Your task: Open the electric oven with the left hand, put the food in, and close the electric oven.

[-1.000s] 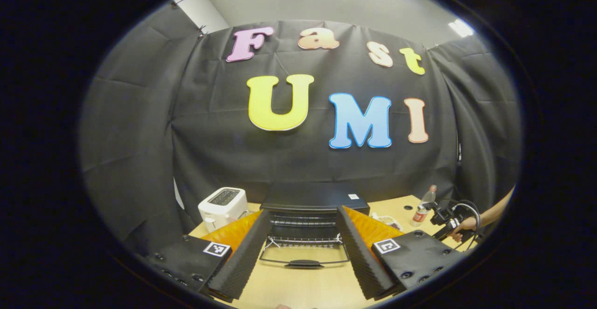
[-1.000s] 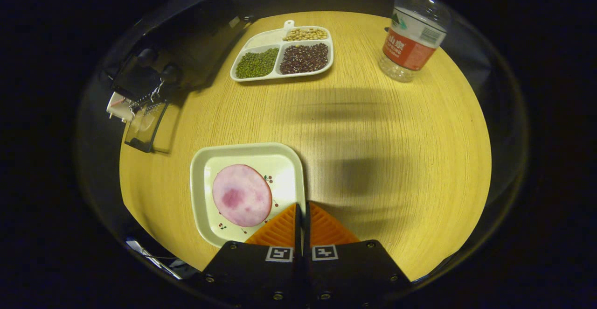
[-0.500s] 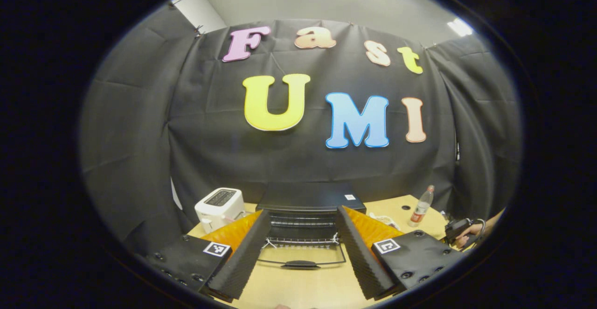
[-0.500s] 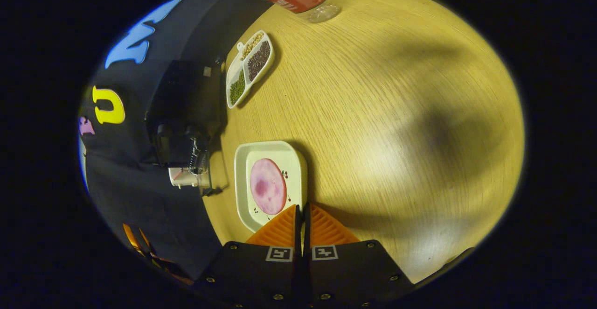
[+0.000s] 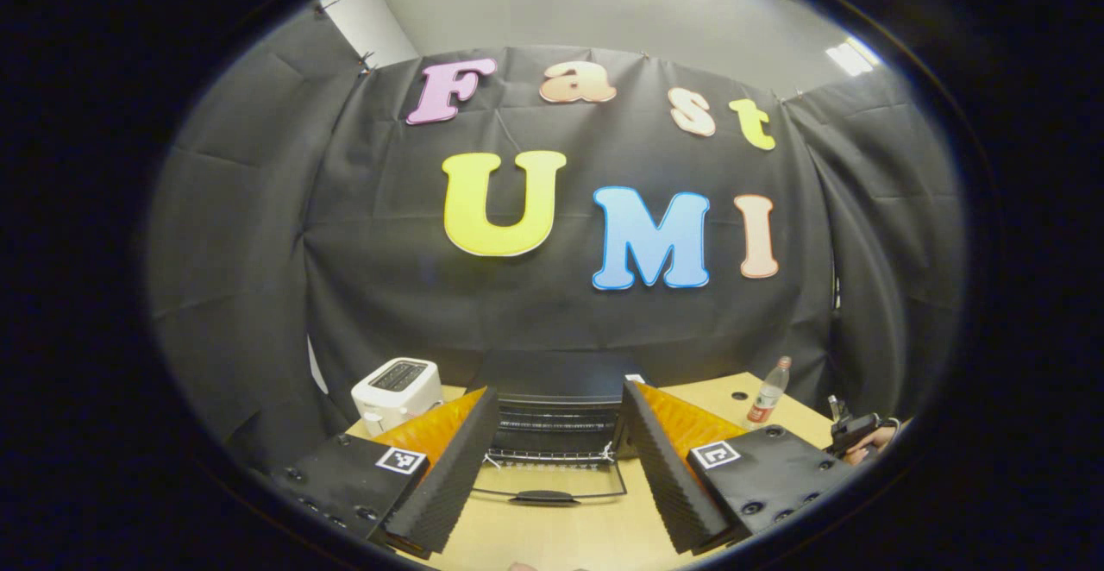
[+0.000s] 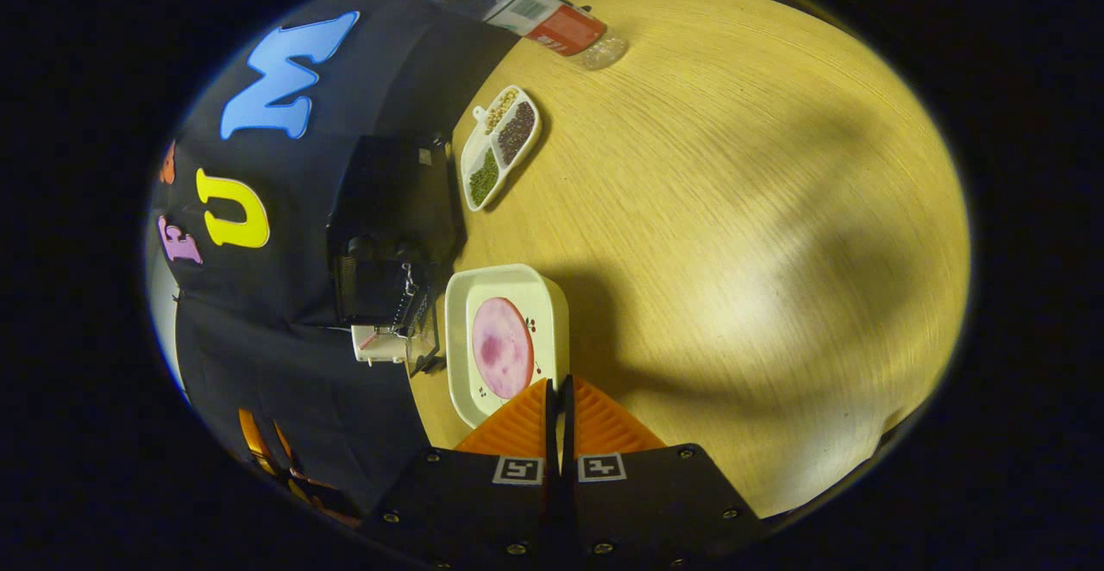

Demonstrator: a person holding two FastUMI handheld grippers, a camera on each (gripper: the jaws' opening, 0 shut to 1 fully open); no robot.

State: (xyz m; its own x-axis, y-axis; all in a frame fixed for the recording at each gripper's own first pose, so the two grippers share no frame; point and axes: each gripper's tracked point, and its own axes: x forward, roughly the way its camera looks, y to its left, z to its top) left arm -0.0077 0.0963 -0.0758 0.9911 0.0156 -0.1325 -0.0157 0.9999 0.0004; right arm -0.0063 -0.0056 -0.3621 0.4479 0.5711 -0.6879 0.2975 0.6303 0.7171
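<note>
The black electric oven (image 5: 556, 373) stands at the back of the table with its door (image 5: 552, 478) folded down flat and the wire rack (image 5: 552, 437) showing inside. My left gripper (image 5: 559, 392) hangs open in front of it, with nothing between its fingers. In the right gripper view, my right gripper (image 6: 559, 385) is shut on the near rim of a white square plate (image 6: 500, 278) carrying a round pink slice of food (image 6: 502, 347). The plate is held just right of the open oven (image 6: 392, 209). The right gripper (image 5: 854, 435), in a hand, appears at the far right of the left gripper view.
A white toaster (image 5: 397, 384) stands left of the oven. A white divided tray of beans (image 6: 500, 144) and a plastic bottle (image 6: 530, 12) are on the wooden table (image 6: 733, 209) beyond the oven. Black cloth walls close in the back and sides.
The right gripper has swung round with the plate in it and carried it closer to the open oven. The left gripper has drawn back slightly and stays open.
</note>
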